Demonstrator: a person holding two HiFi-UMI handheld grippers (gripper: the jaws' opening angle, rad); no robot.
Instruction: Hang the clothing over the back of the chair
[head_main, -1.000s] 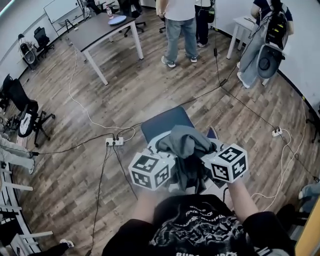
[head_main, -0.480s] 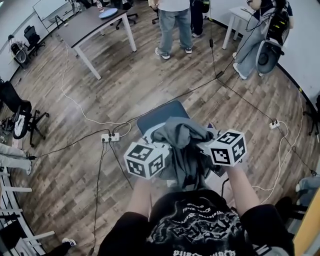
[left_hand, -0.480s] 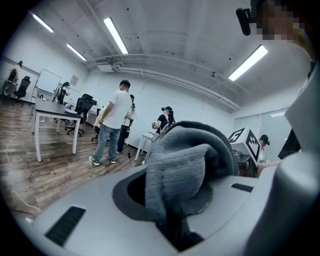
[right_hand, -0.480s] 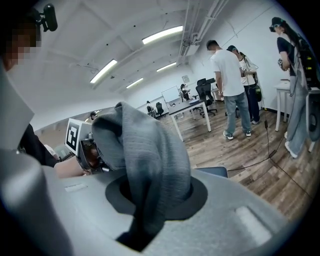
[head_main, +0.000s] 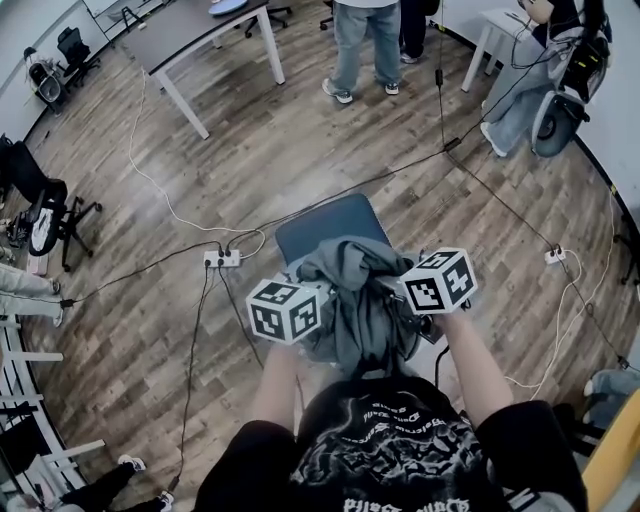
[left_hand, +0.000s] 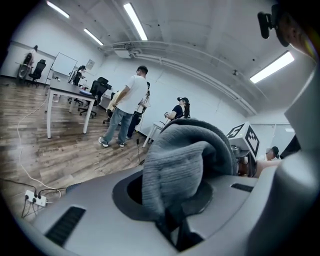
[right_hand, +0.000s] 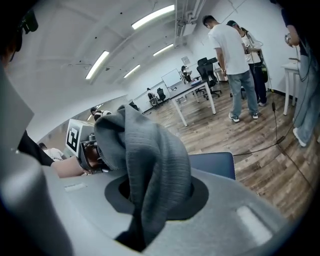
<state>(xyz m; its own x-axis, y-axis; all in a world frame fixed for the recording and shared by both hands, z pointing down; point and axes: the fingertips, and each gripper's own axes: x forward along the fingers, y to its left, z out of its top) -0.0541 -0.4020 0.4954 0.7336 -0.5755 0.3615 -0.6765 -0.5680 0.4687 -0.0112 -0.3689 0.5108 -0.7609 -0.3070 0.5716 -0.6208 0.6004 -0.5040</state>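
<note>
Nearest, the person's forearms reach forward with the left gripper (head_main: 318, 296) and the right gripper (head_main: 396, 292) side by side, and the grey knit garment (head_main: 352, 300) is bunched between them. The left gripper's jaws are pinched on a fold of that cloth. The right gripper's jaws have just opened a touch, yet a thick fold still runs down between them and is nipped there. Over the last second both grippers have sunk and pushed forward, so the bundle now hangs lower. Its loose part trails down on the person's side and its upper heap lies over the near edge of the blue chair (head_main: 330, 226). The chair's back is mostly hidden under the cloth, so I cannot tell whether the garment already rests on it. Judging by the drop, the draping seems close, with only the release left. Beyond, a white power strip (head_main: 222, 259) lies on the wood floor (head_main: 300, 140), and far off bystanders (head_main: 362, 40) stand near a grey table (head_main: 195, 35)
</note>
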